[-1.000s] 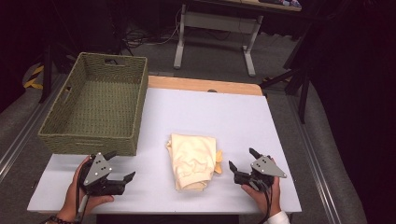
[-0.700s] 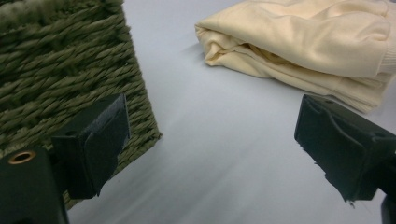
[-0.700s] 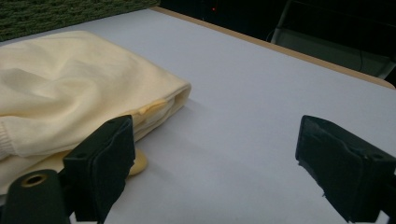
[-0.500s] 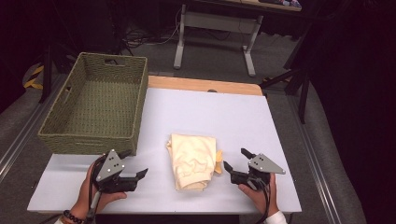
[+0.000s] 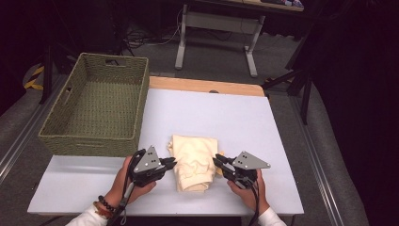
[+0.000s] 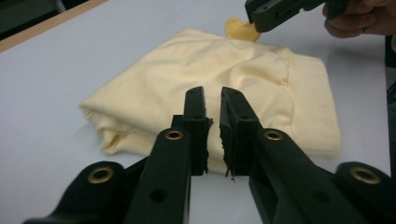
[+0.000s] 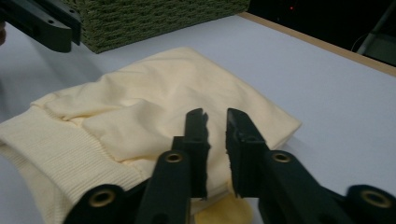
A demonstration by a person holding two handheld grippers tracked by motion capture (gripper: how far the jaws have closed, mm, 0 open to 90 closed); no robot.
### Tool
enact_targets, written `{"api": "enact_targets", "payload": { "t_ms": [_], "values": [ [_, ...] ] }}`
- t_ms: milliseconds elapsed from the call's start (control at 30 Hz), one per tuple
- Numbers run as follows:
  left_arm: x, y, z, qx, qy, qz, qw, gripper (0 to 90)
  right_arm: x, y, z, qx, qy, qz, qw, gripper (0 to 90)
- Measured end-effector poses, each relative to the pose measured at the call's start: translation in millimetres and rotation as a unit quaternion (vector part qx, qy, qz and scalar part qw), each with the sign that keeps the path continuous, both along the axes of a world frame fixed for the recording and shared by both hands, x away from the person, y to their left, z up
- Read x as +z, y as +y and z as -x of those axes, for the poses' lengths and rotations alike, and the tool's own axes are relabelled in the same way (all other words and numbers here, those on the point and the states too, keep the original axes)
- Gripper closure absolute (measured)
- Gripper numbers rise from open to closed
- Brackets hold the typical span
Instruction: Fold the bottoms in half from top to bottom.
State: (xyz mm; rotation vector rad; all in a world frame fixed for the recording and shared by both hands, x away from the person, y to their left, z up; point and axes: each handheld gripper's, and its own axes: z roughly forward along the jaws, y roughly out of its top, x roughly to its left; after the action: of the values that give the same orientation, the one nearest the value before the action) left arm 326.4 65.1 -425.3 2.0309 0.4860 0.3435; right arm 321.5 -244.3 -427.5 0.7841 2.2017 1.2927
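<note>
Folded yellow sweater [image 5: 195, 162] lying near the front of the white surface [image 5: 211, 115], no label or writing to read. Left claw [image 5: 172, 163] just beside its left edge, right claw [image 5: 217, 161] at its right edge, both just squeezed nearly closed, gripping nothing. Green woven basket [image 5: 96, 106] sitting to the left.

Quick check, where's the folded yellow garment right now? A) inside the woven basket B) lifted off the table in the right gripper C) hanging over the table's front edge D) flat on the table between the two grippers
D: the folded yellow garment lies flat on the table, with the left gripper at one side, the right gripper at the other, and the basket apart from it.
</note>
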Motion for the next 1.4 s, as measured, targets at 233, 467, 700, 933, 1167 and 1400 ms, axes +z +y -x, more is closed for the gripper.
{"api": "enact_targets", "payload": {
  "t_ms": [233, 467, 700, 933, 1167, 1400],
  "values": [
    [-8.0, -21.3, -12.6, -0.016, 0.011, -0.021, 0.9996, 89.7, -4.5, 16.7, -7.5, 0.04, 0.01, 0.028, 0.9988, 90.0],
    [-21.5, -27.2, -17.2, -0.021, 0.028, -0.051, 0.9981, 89.2, -12.2, 26.9, -13.9, 0.047, 0.024, 0.047, 0.9975, 90.0],
    [-29.9, -27.3, -18.0, -0.022, 0.041, -0.068, 0.9966, 89.7, -25.8, 26.3, -18.3, 0.036, 0.054, 0.059, 0.9962, 90.0],
    [-29.7, -25.4, -13.7, -0.02, 0.028, -0.089, 0.9954, 89.8, -27.7, 10.9, -20.4, 0.002, 0.054, 0.079, 0.9954, 90.0],
    [-11.6, -17.7, -17.3, -0.008, 0.02, -0.046, 0.9987, 86.0, -15.5, -1.4, -26.1, -0.039, 0.04, 0.065, 0.9963, 90.0],
    [-1.3, -39.7, -2.4, -0.062, 0.021, -0.027, 0.9975, 85.0, 0.5, 32.0, -30.2, 0.031, 0.017, 0.053, 0.998, 90.0]
  ]
}}
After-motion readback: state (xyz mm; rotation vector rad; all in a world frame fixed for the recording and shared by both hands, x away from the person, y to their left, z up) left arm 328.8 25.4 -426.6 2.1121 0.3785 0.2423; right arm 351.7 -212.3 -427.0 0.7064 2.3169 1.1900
